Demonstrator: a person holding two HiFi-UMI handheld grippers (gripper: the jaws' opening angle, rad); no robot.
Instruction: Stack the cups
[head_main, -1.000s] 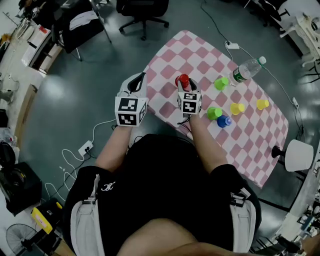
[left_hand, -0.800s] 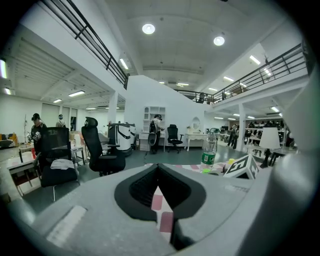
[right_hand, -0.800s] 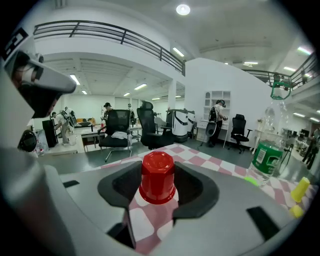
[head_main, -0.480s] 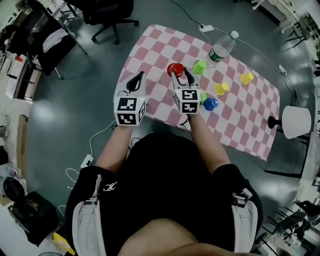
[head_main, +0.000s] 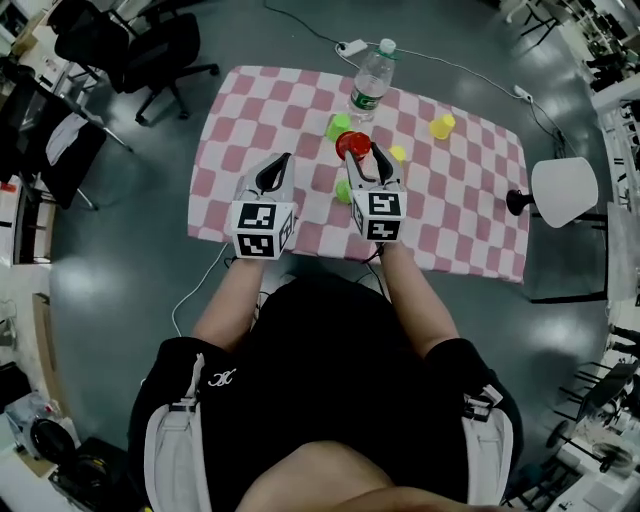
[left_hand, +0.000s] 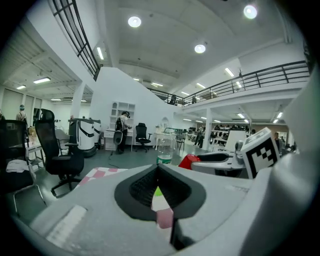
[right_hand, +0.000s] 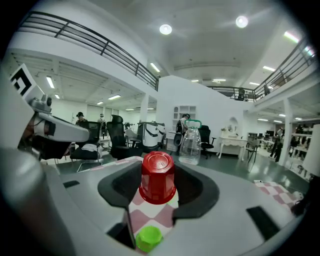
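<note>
1. The right hand-held gripper (head_main: 362, 152) clamps the inverted red cup (right_hand: 158, 179) above the bench (head_main: 250, 110). The left hand-held gripper (head_main: 272, 172) is closed and empty.
2. Risk: lowering the red cup off-centre could topple the green cup (right_hand: 149, 238) below.

The desk (head_main: 250, 100), pink-checked, bears a bottle (head_main: 372, 75) and a green cup (head_main: 338, 126) beyond the right gripper (head_main: 362, 152), another green cup (head_main: 344, 191) just left of it, and a yellow cup (head_main: 441, 126) to its right.
</note>
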